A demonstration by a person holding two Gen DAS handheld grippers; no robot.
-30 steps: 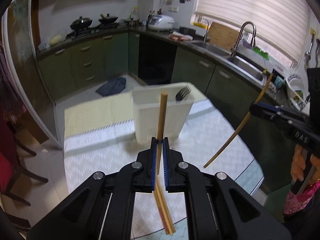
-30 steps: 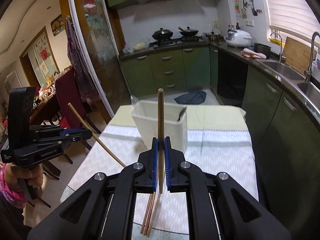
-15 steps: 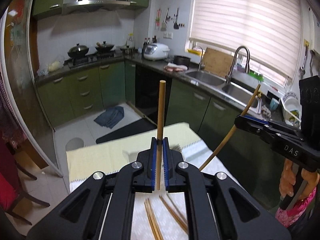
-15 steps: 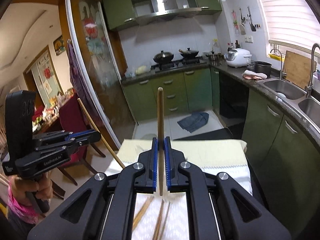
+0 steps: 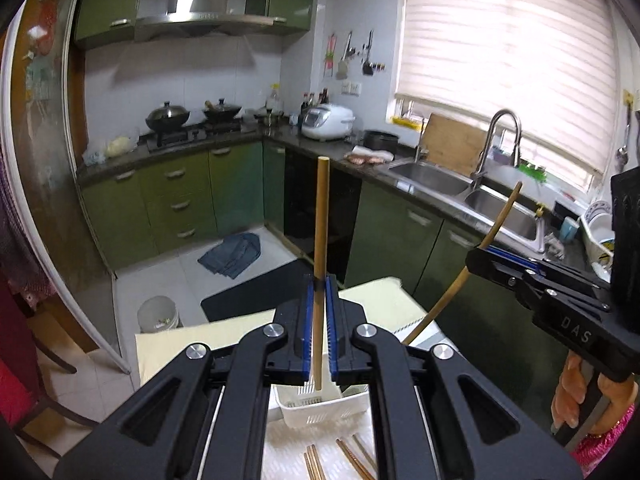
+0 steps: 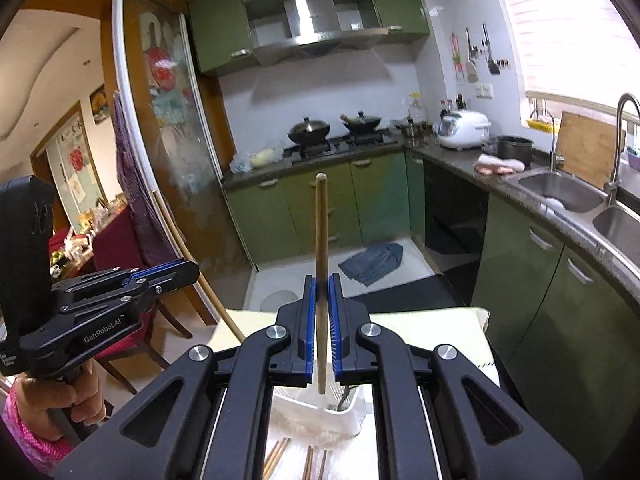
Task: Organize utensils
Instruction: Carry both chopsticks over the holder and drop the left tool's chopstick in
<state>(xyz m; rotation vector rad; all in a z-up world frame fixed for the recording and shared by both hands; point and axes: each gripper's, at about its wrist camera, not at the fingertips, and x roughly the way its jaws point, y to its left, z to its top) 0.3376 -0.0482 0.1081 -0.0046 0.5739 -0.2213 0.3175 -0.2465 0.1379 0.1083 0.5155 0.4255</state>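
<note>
The tabletop [image 5: 384, 296], covered in pale cloths, is carrying a white slotted basket [image 5: 320, 410] with a dark utensil handle [image 6: 347, 396] leaning inside it. Loose chopsticks [image 5: 352, 460] are lying on the cloth just in front of the basket. The left gripper [image 5: 319, 312] is holding one chopstick [image 5: 321, 240] upright above the basket, jaws pinching it. The right gripper [image 6: 321, 316] is likewise pinching another chopstick [image 6: 321, 240], its lower end hanging over the basket.
</note>
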